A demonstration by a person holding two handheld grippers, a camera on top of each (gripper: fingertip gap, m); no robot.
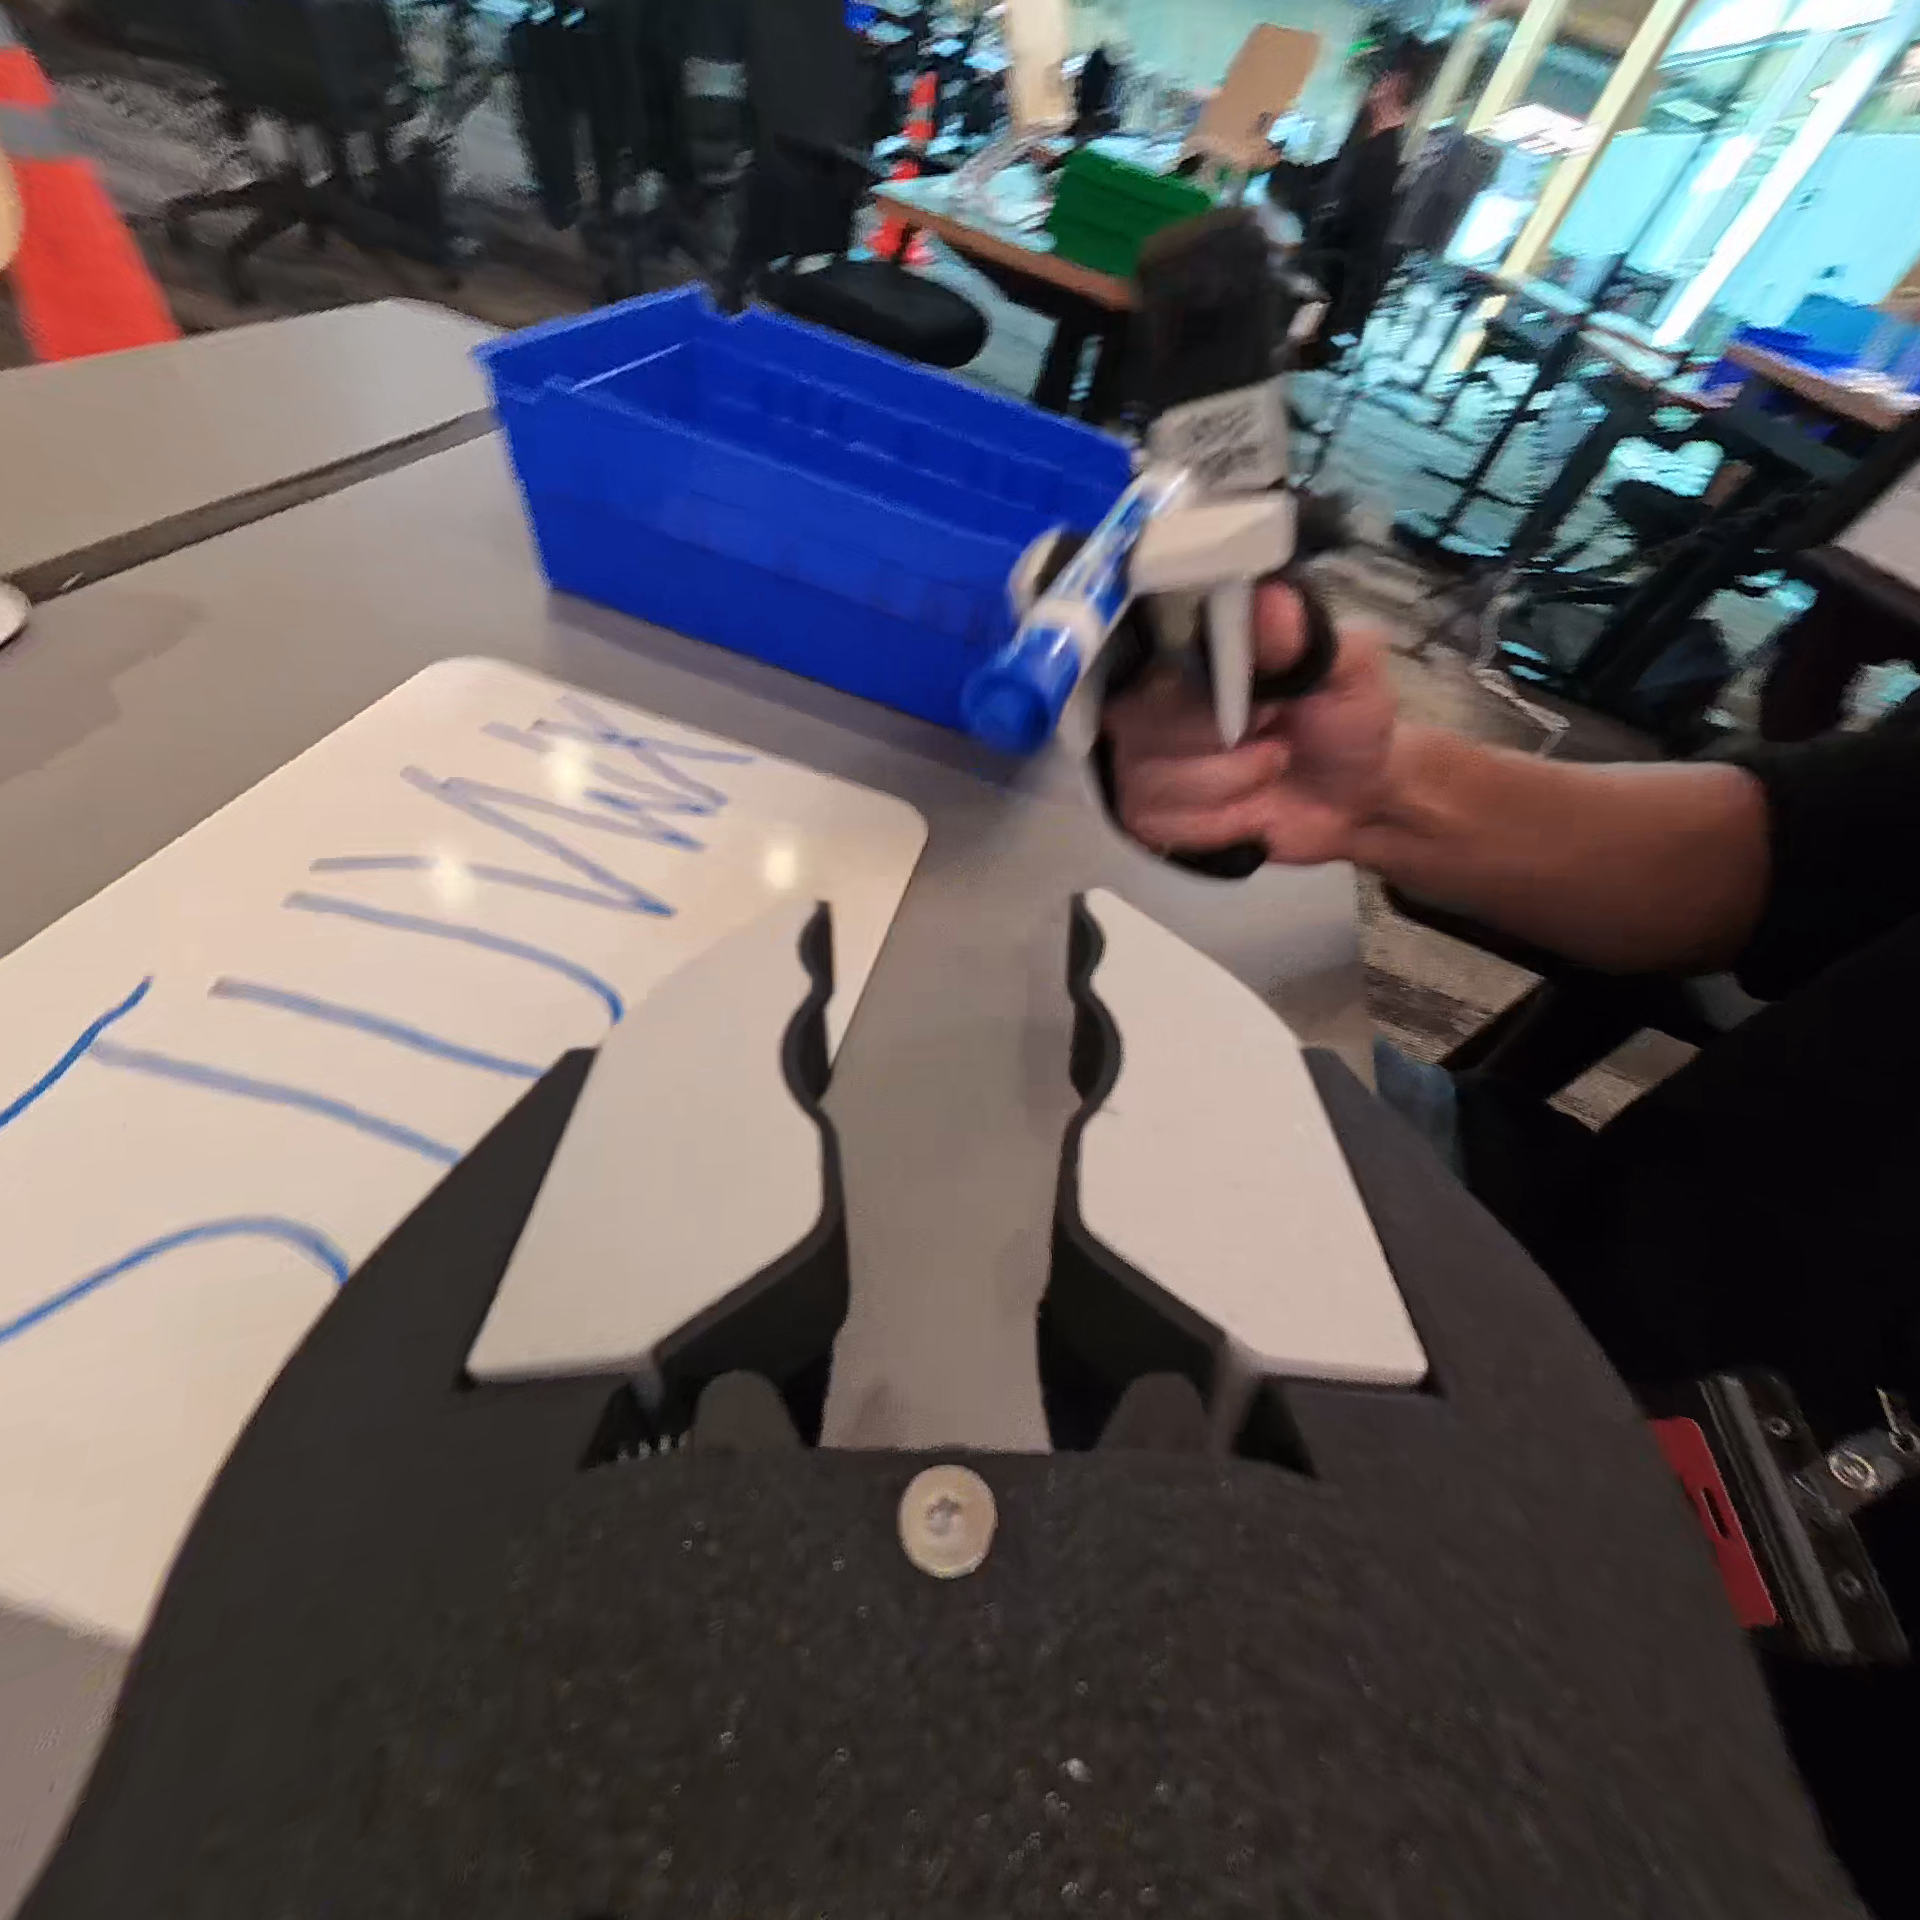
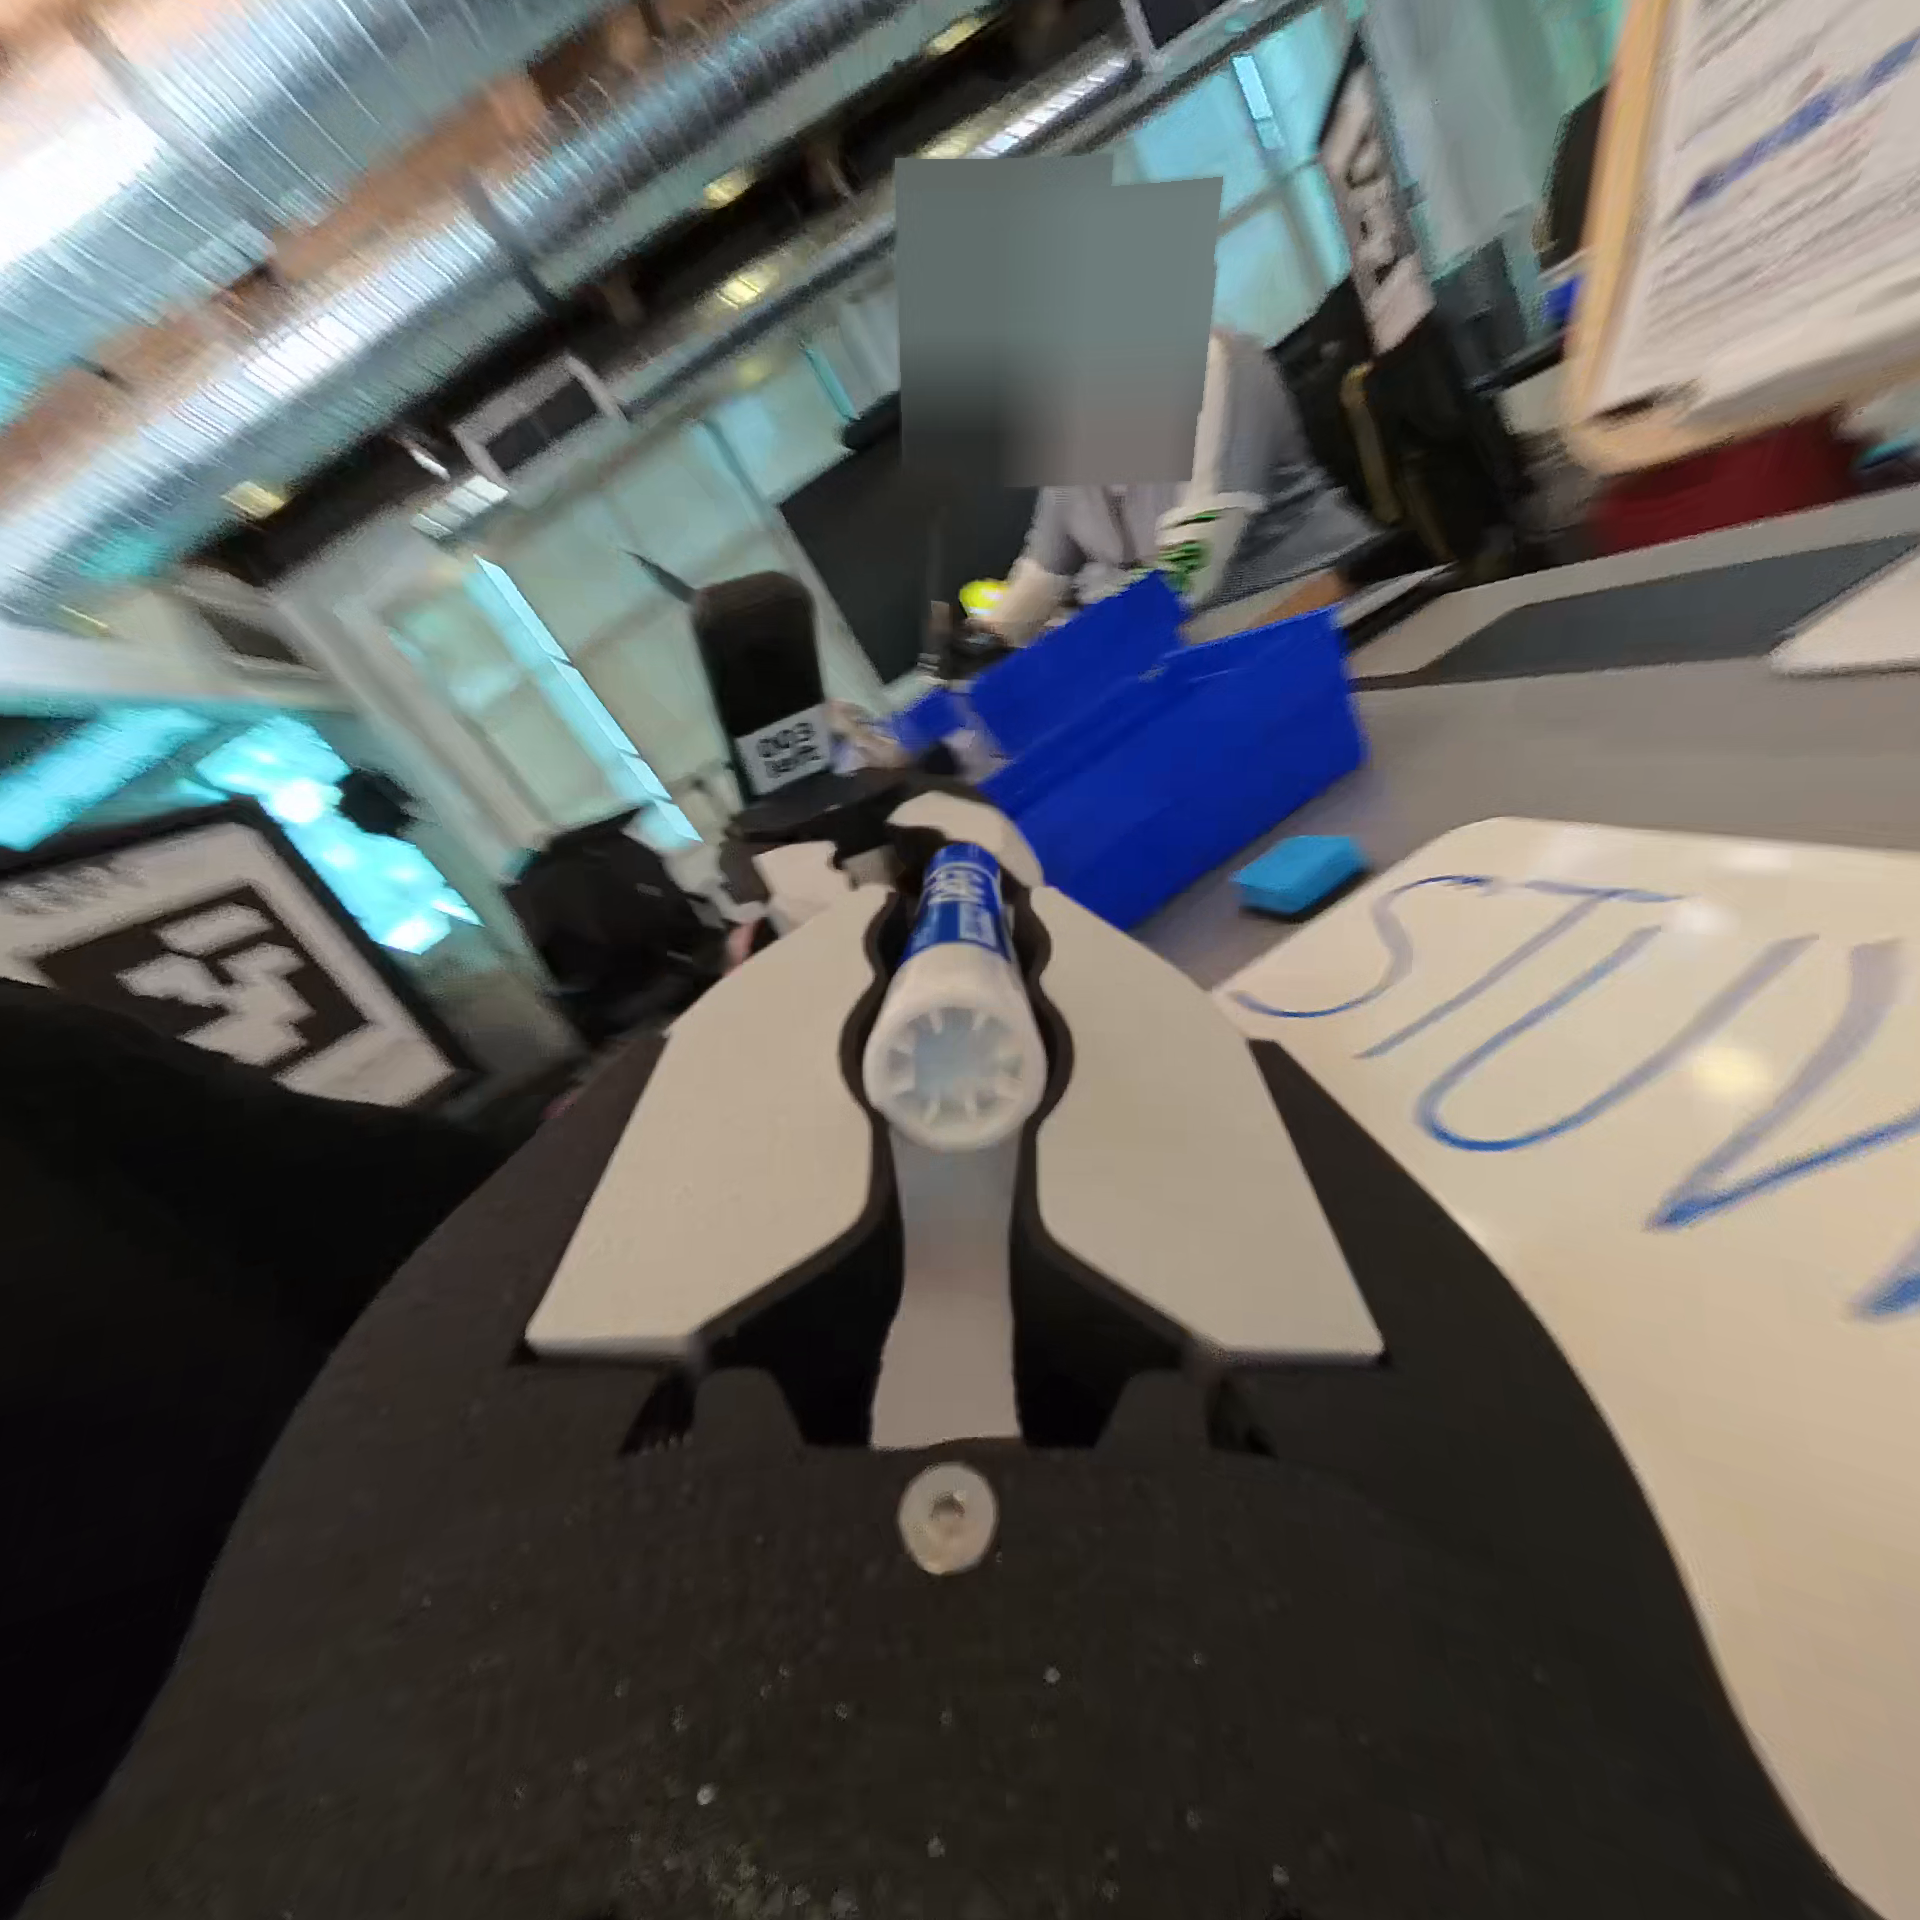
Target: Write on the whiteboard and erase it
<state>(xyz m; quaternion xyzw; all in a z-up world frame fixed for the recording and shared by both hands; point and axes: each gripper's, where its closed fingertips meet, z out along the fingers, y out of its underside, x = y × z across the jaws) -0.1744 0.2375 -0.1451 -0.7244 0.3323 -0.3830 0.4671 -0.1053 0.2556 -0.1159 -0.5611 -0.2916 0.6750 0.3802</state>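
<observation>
The left gripper (image 1: 948, 925), with pale grey fingers on a black body, has its jaws released, a wide gap between them, and nothing is inside; only the grey table top (image 1: 312, 561) shows through the gap. The flat white whiteboard with rounded corners (image 1: 260, 1039) lies on the table at about 10 o'clock from these jaws, and its near right edge passes under the left finger. Blue hand-drawn strokes (image 1: 436, 1029) cover the board.

The right gripper (image 2: 940, 862) is clenched on a white marker with a blue label (image 2: 961, 914). The marker lies along the jaws, its white hollow rear end toward the camera. In the left wrist view this same marker (image 1: 1060, 623) shows a blue cap at its lower end, and it points down toward 7 o'clock, above the table and apart from the board. A person's hand (image 1: 1247, 758) holds the handle of that gripper, with a dark sleeve behind it.

In the right wrist view the whiteboard (image 2: 1558, 1195) is at 3 to 4 o'clock from the jaws, beside them and not under them. A small blue rectangular eraser pad (image 2: 1299, 876) lies on the table at 2 o'clock, just beyond the far edge of the board. A blue open plastic bin (image 1: 790, 488) stands behind the board, at 12 o'clock in the left wrist view. The background is blurred: desks, chairs and a person far away.
</observation>
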